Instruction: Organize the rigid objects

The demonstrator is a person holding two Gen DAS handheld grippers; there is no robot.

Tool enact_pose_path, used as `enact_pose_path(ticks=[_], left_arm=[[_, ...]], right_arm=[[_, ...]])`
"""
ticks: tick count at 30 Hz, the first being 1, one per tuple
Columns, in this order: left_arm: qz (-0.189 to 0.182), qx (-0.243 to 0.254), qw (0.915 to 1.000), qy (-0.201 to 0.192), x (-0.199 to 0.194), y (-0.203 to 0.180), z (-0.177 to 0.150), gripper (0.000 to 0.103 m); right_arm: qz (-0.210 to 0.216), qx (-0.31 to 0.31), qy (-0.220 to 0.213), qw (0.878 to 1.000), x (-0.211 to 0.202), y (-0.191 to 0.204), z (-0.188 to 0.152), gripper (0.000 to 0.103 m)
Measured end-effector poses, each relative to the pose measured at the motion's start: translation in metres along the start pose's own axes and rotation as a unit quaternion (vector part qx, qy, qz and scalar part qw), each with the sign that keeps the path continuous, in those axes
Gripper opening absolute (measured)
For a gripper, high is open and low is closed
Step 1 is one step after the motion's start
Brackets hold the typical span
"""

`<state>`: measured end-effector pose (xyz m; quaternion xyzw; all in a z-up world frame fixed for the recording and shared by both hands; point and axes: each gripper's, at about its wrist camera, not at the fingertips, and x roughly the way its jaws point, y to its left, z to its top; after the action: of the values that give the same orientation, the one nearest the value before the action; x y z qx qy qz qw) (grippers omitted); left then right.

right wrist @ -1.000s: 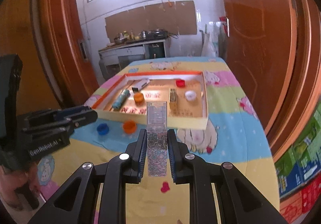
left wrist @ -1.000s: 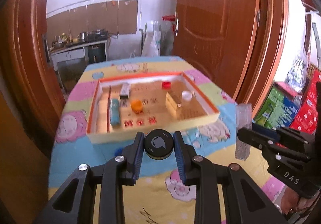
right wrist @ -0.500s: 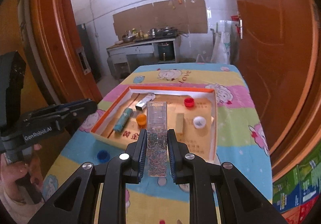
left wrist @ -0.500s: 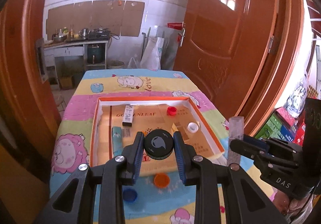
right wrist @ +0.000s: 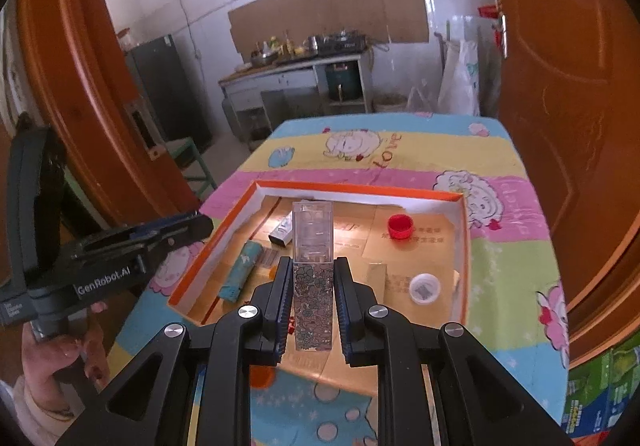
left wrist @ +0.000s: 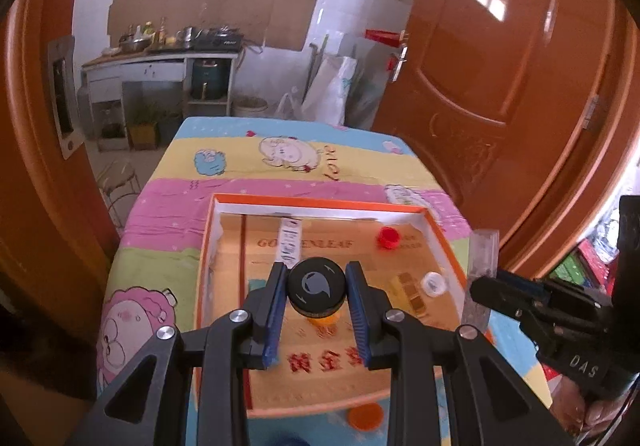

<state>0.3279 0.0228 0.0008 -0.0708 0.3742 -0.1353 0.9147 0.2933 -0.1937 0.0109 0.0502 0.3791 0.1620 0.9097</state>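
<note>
Jaws: left gripper (left wrist: 316, 288) clamps round black lidded jar (left wrist: 317, 288), right gripper (right wrist: 312, 288) clamps clear floral plastic case (right wrist: 312, 278) | advice: lower each onto bare floor of orange-rimmed cardboard tray (right wrist: 464, 242), clear of red cap (right wrist: 400, 226).

Both grippers are matte black, with angular cut-out arms, silver round screws and ribbed blue pads (left wrist: 276, 310). The left gripper (right wrist: 200, 224) reads "GenRobot.AI" in white; the right gripper (left wrist: 480, 286) reads "DAS".

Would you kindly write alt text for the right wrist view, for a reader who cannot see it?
The right gripper holds an upright clear plastic case with a flowered lower half above an orange-rimmed cardboard tray. In the tray lie a red cap, a white cap and a teal tube; the left gripper enters from the left.
</note>
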Motion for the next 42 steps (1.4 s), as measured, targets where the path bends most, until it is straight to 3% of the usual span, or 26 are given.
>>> enact_pose_path(ticks=[12,18,34,42], left_arm=[[0.057,-0.01,0.998,0.026,0.056,0.032,0.019,0.03],[0.076,-0.006,0.9961,0.046,0.08,0.038,0.029,0.03],[0.094,-0.009,0.9898,0.107,0.139,0.044,0.033,0.03],[0.103,-0.006,0.9876,0.118,0.151,0.045,0.031,0.03]], right_arm=[[-0.016,0.013,0.084,0.996,0.09,-0.013,0.017,0.02],[-0.015,0.02,0.099,0.995,0.117,-0.02,0.02,0.02],[-0.003,0.028,0.116,0.993,0.145,-0.032,0.014,0.02],[-0.009,0.024,0.124,0.992,0.151,-0.032,0.011,0.02]])
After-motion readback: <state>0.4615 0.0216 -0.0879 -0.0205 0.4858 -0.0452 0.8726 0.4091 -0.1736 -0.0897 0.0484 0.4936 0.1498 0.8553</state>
